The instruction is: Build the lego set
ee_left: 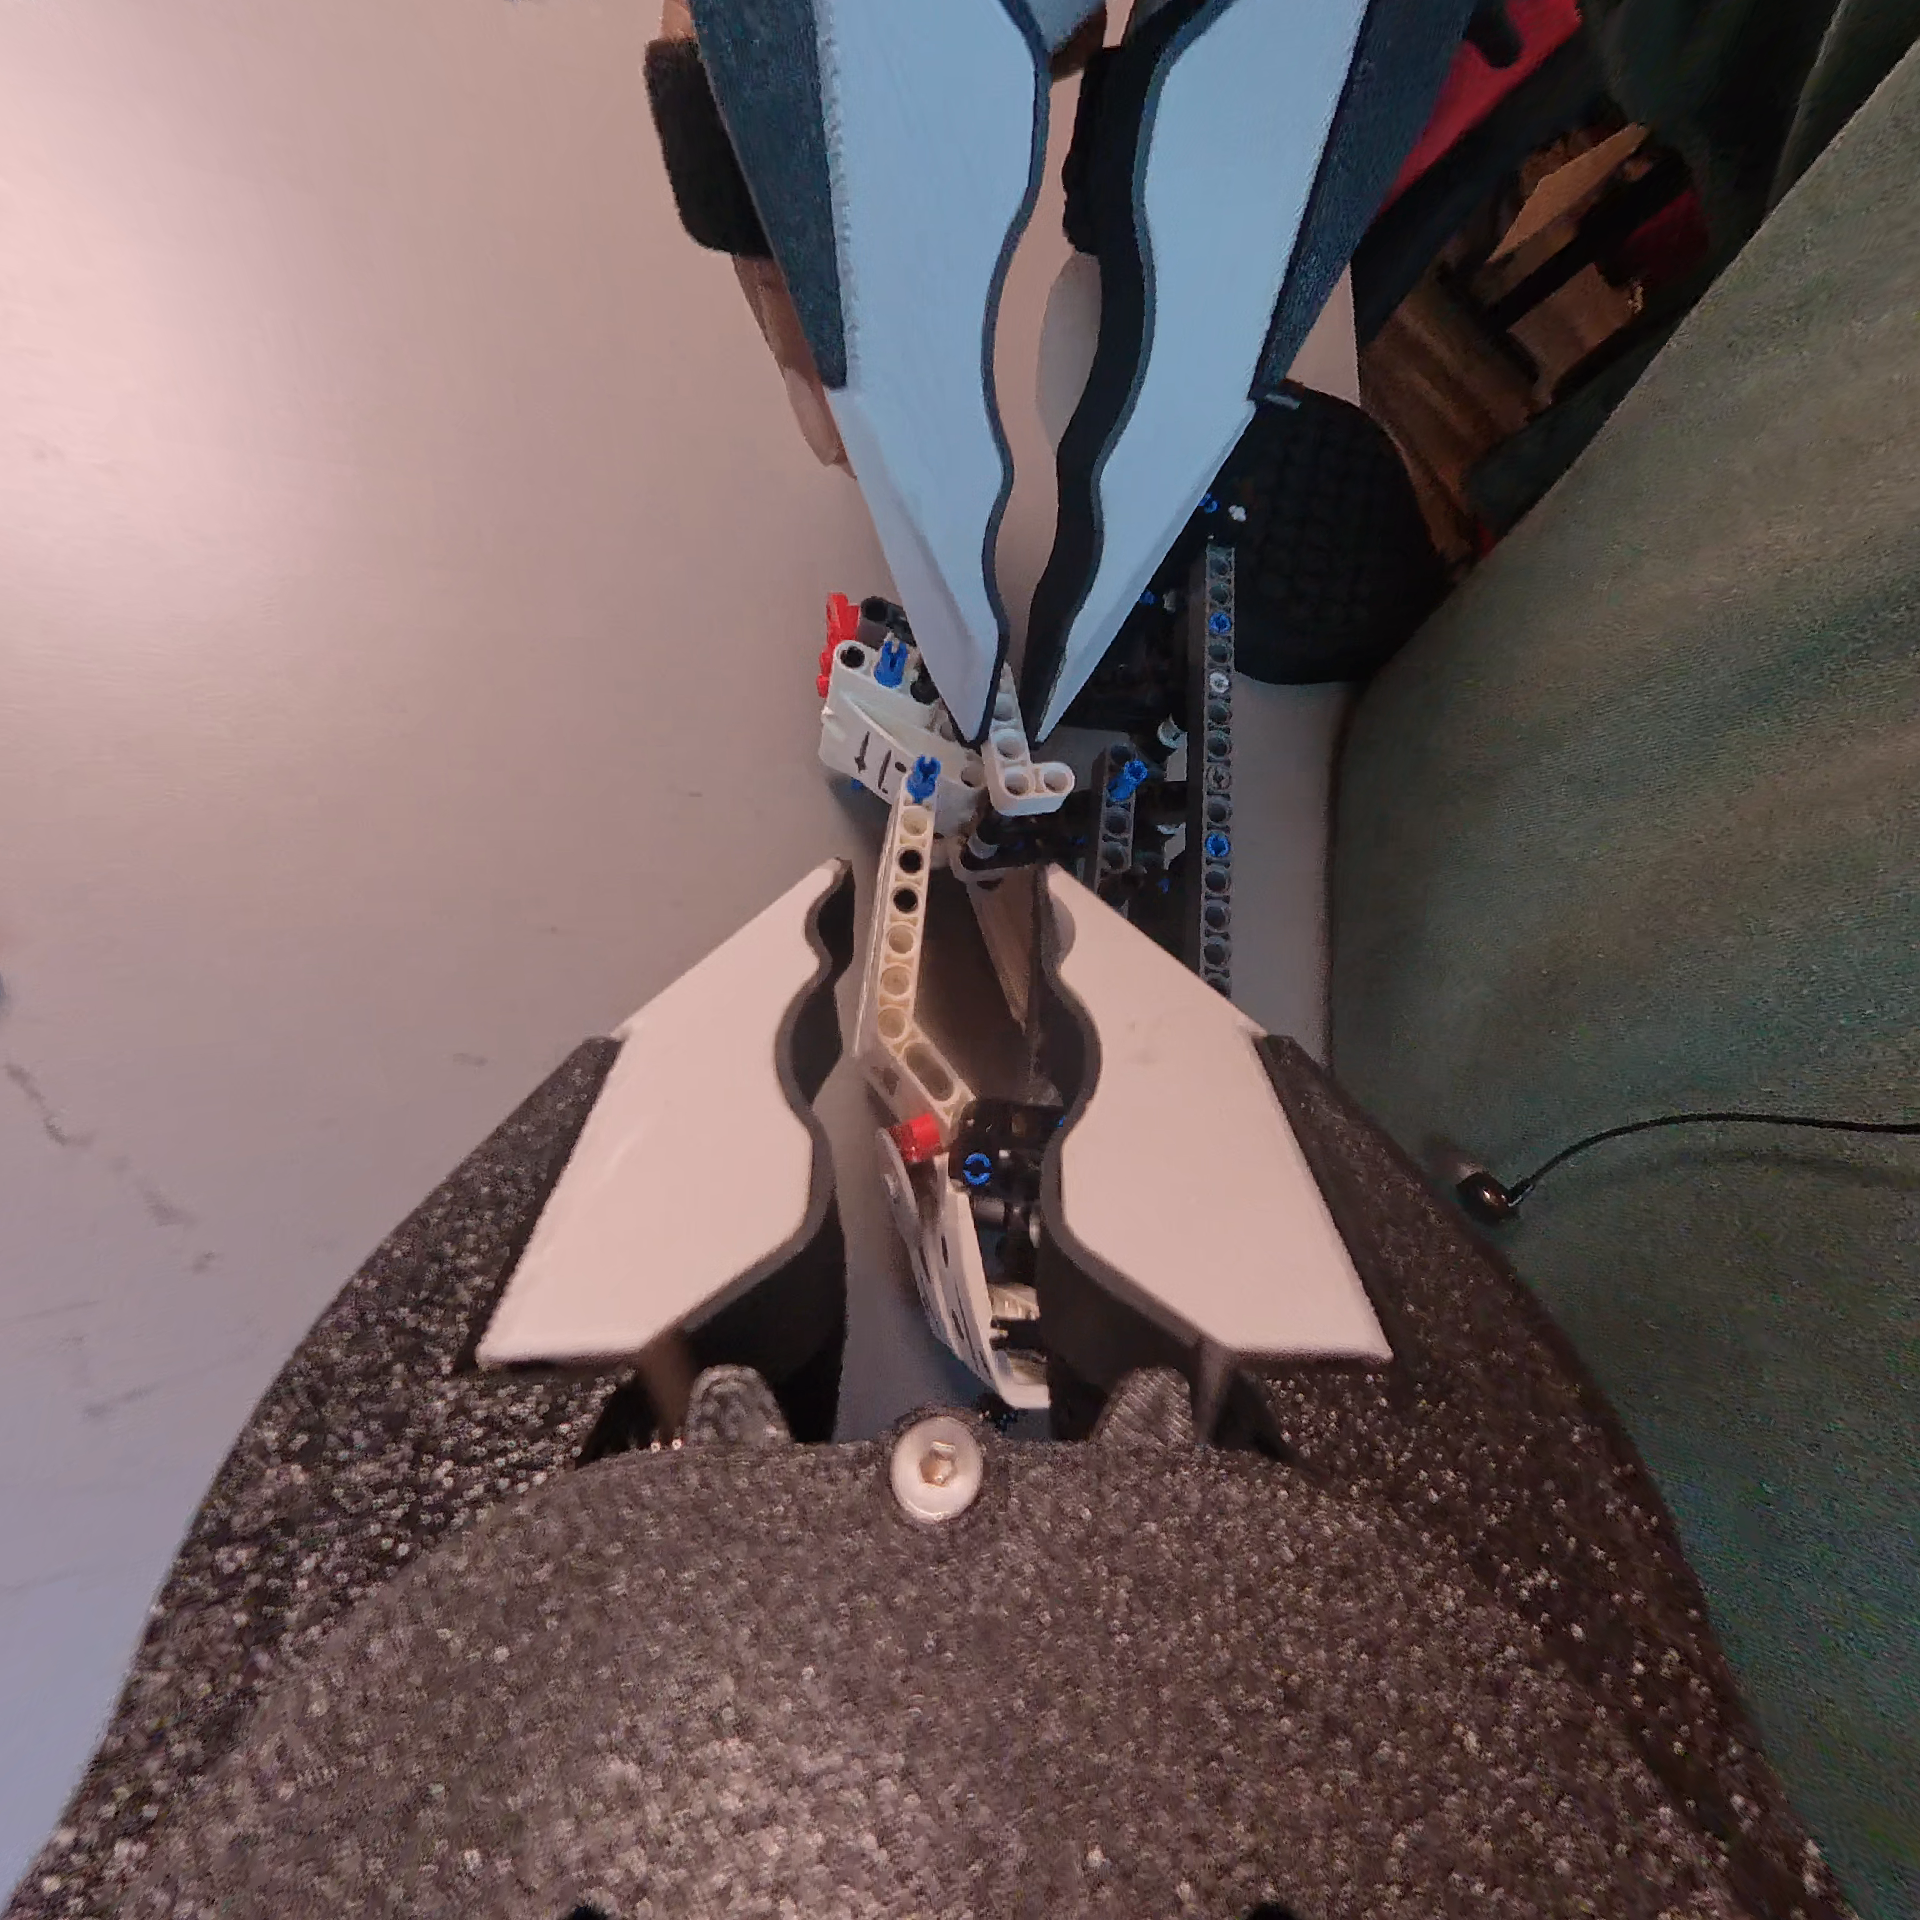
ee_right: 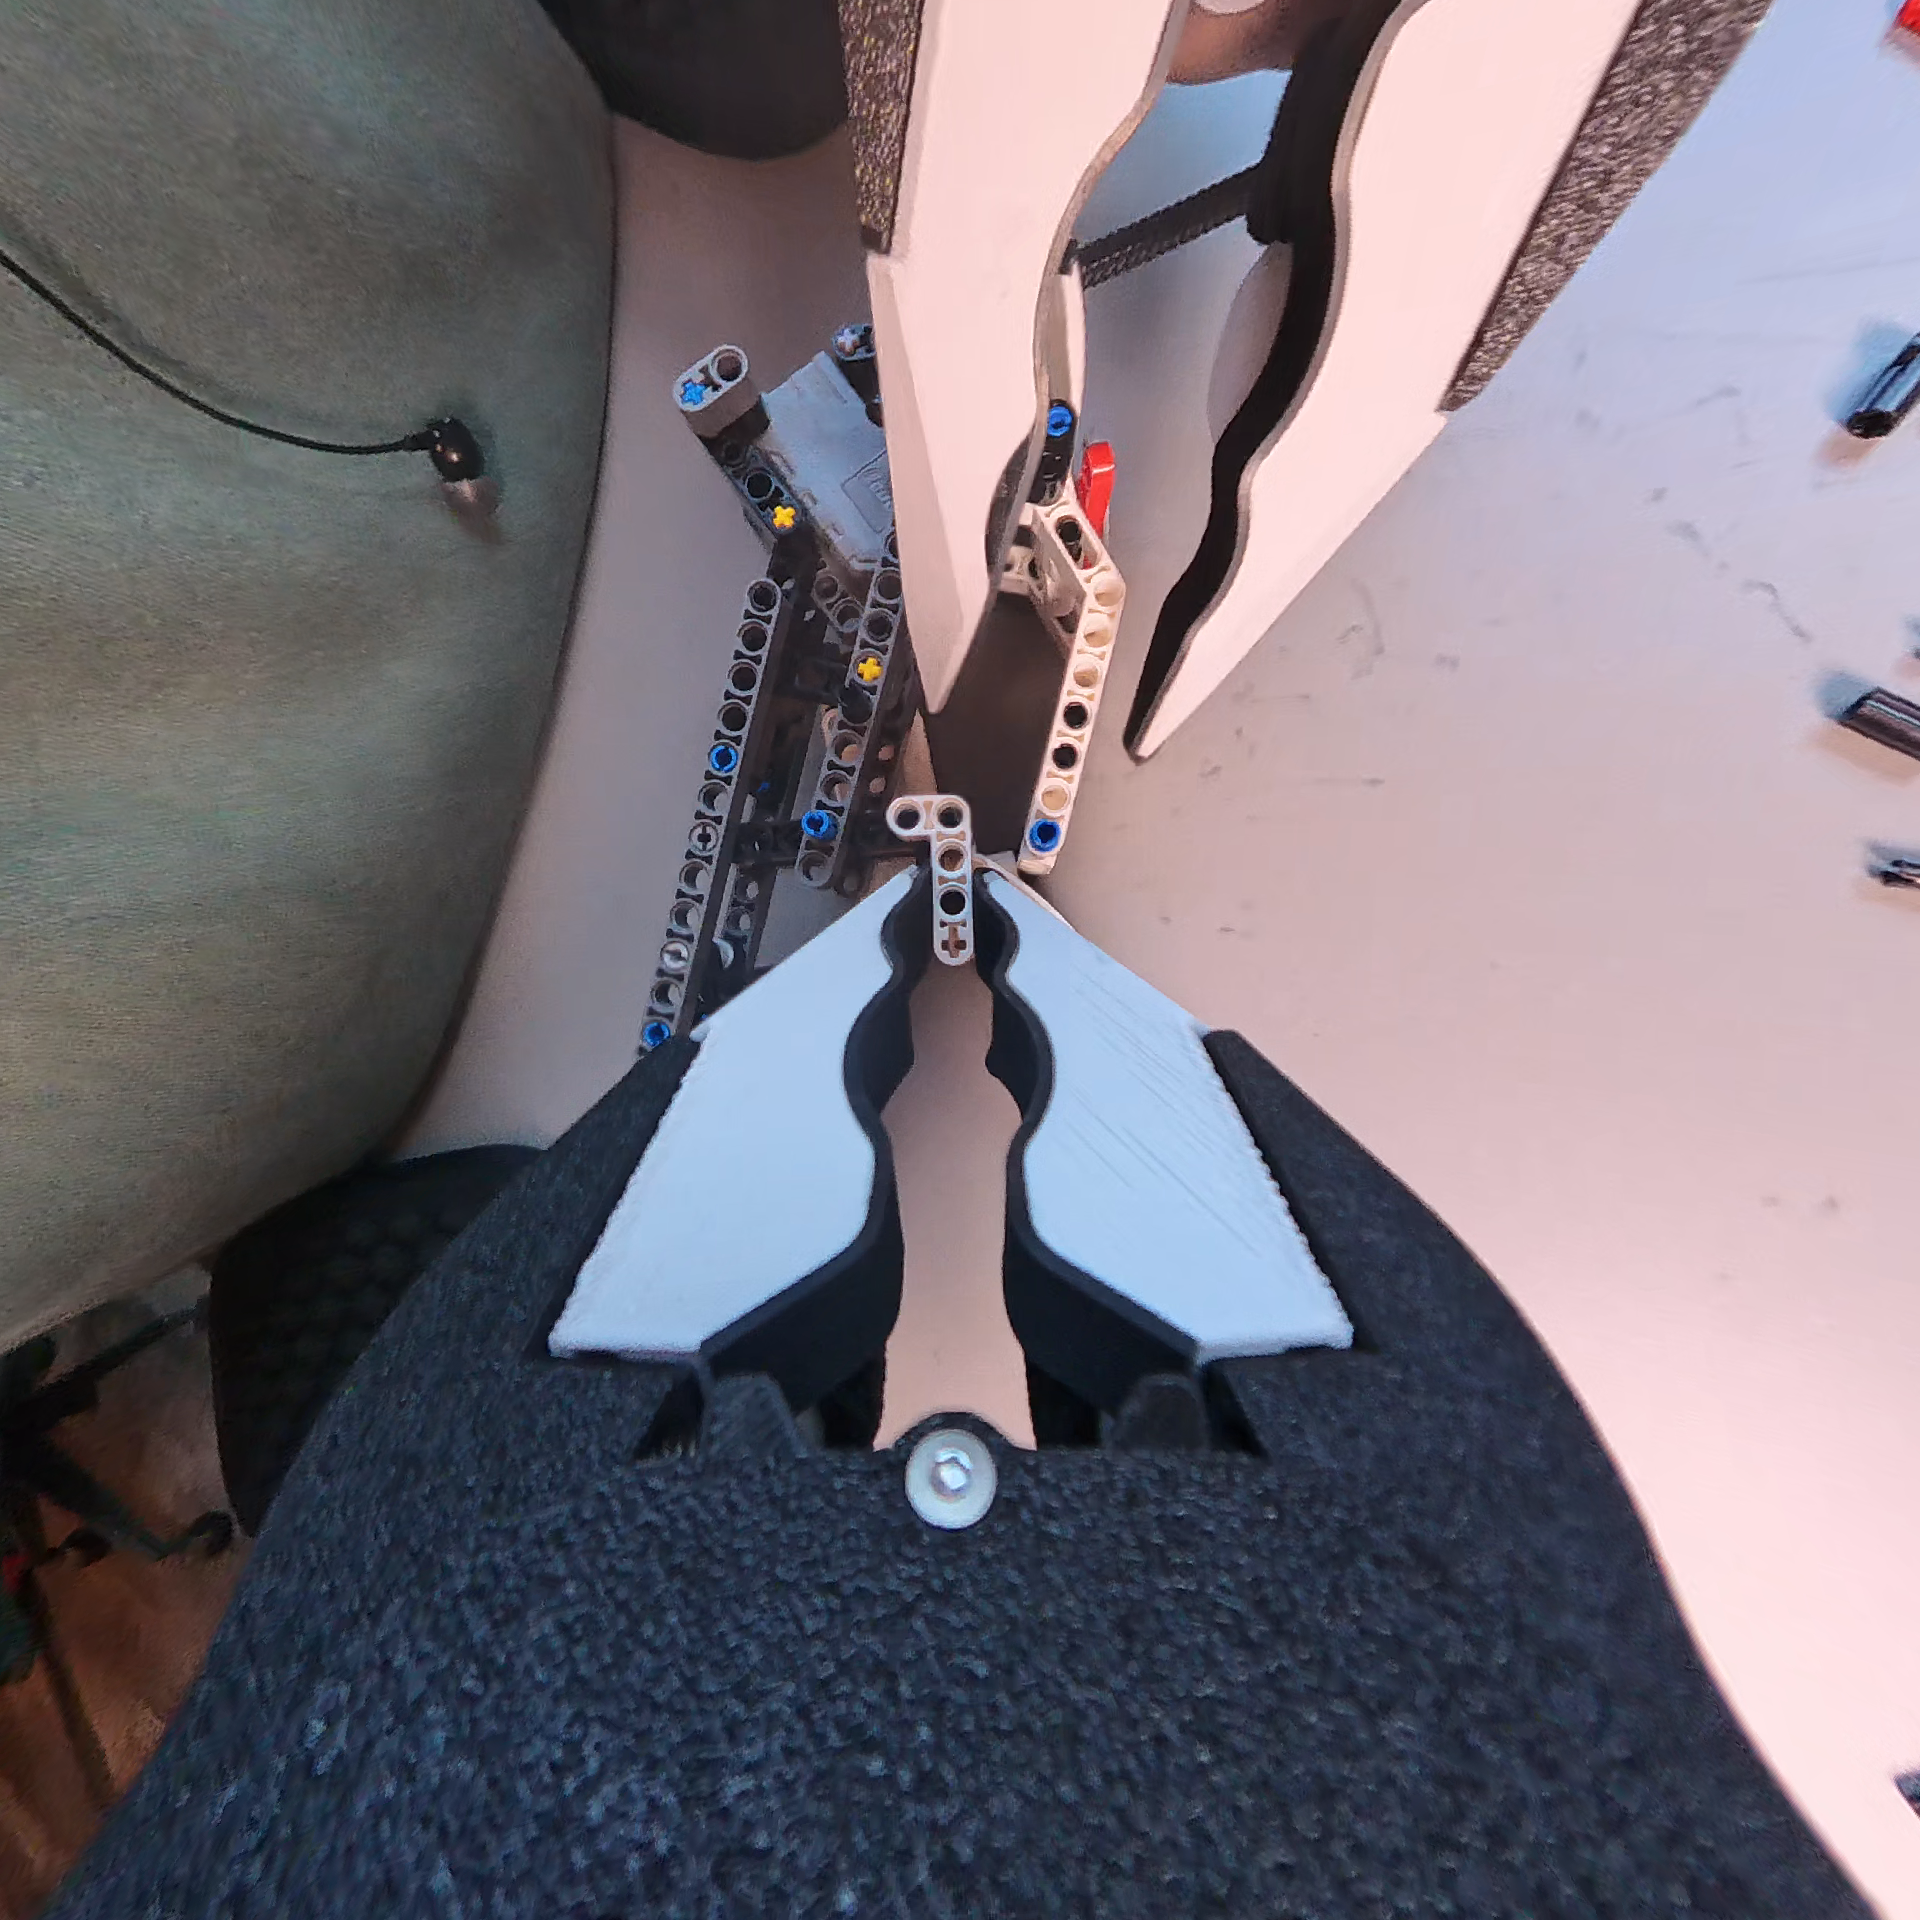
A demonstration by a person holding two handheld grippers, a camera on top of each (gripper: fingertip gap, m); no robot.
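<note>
A partly built lego model with dark grey holed beams point(ee_left: 1216, 779) point(ee_right: 727, 748) and a white section lies on the pale table point(ee_right: 1455, 1039). My left gripper point(ee_left: 945, 878) is closed around that white section, whose long white beam point(ee_left: 904, 935) point(ee_right: 1075, 686) and black connectors sit between its fingers. In the right wrist view the left gripper point(ee_right: 1039, 727) reaches in from the top. My right gripper point(ee_right: 954, 883) is shut on a small white L-shaped beam point(ee_right: 932, 818) point(ee_left: 1029, 777). It holds the beam against the model's end, by a blue pin. In the left wrist view the right gripper point(ee_left: 1008, 740) comes in from the top.
A green cushion point(ee_left: 1662, 935) point(ee_right: 260, 727) borders the table right beside the model, with a black cable and earbud point(ee_left: 1486, 1195) point(ee_right: 457, 457) on it. A black tyre point(ee_left: 1320, 540) lies behind the model. Loose dark pieces point(ee_right: 1881, 395) lie on the table's far side. Left and right tips are no more than a few centimetres apart.
</note>
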